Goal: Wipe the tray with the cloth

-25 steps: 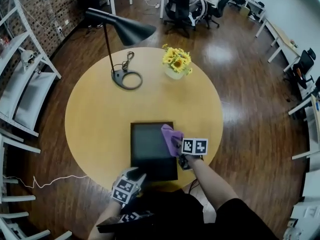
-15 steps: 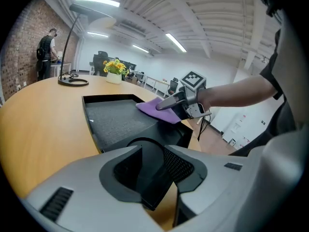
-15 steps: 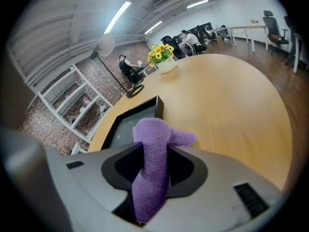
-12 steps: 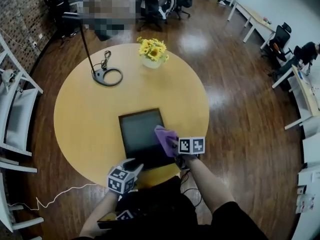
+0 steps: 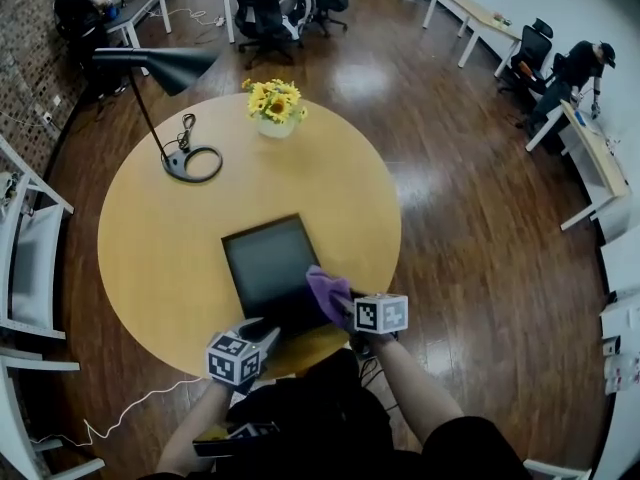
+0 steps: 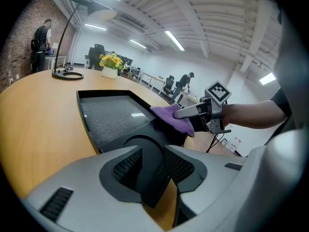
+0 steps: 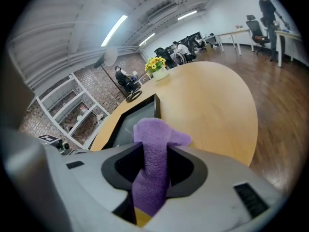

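A black rectangular tray [image 5: 262, 268] lies on the round wooden table [image 5: 150, 248] in front of me. My right gripper [image 5: 342, 304] is shut on a purple cloth [image 5: 327, 293], which rests on the tray's right rim near its front corner. In the right gripper view the cloth [image 7: 152, 149] fills the gap between the jaws of that gripper [image 7: 152, 174] and droops over the tray [image 7: 137, 117]. My left gripper [image 5: 264, 336] clamps the tray's near edge; in its own view the left gripper [image 6: 152, 170] has the dark rim of the tray [image 6: 111, 115] wedged between its pads.
A black desk lamp [image 5: 185, 163] and a vase of yellow flowers [image 5: 272, 103] stand at the table's far side. White shelving [image 5: 25, 258] lines the left wall. A white cable [image 5: 130, 403] trails on the wood floor. Office chairs and desks stand beyond.
The right gripper has drawn the cloth along the tray's right side toward me. The left gripper has kept its hold on the near edge. The head view has swung.
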Available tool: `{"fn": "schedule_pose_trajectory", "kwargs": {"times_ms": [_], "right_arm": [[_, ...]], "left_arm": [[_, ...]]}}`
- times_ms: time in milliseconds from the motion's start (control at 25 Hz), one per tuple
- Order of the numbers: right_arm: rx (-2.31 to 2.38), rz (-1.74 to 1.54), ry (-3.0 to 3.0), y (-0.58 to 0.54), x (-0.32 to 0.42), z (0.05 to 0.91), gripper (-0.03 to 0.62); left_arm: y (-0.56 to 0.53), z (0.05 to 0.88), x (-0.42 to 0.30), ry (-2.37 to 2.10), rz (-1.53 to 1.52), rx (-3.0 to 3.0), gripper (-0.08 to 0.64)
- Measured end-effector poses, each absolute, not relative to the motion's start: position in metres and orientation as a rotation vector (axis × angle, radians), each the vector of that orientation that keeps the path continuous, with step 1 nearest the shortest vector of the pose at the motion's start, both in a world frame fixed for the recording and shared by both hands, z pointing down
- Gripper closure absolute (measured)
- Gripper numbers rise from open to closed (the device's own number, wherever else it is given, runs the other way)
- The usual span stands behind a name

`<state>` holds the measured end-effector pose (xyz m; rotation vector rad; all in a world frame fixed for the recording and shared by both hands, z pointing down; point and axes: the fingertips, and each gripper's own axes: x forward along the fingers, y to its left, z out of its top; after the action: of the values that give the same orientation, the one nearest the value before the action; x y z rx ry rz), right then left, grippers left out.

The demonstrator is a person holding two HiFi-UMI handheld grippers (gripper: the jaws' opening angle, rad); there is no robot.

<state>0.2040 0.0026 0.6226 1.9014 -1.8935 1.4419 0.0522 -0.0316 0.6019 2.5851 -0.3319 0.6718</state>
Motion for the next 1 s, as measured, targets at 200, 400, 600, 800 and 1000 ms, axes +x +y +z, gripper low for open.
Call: {"fn": "schedule_pose_trajectory", "kwargs": {"times_ms": [200, 400, 600, 800, 1000], "right_arm": [[2.036, 1.496, -1.876, 0.026, 0.206, 0.611, 0.453], [2.135, 1.594, -1.886, 0.046, 0.199, 0.609, 0.453], [2.152, 1.681, -1.822, 0.067, 0.175, 0.621, 0.456], [2.244, 1.799, -1.802, 0.066, 0.17, 0.628, 0.456], [2.222, 1.786, -1.788, 0.062, 0.171, 0.63, 0.456]], "left_arm": [[-0.037, 0.59, 0.049, -0.286, 0.628, 2.578, 0.426], [-0.088, 0.578, 0.043, -0.333, 0.638, 2.675, 0.426], [-0.106, 0.602, 0.046, -0.017, 0.999, 2.874, 0.426], [-0.08, 0.608, 0.036, 0.59, 1.238, 2.927, 0.392], [-0.083, 0.635, 0.009, 0.972, 1.718, 2.905, 0.335]]}}
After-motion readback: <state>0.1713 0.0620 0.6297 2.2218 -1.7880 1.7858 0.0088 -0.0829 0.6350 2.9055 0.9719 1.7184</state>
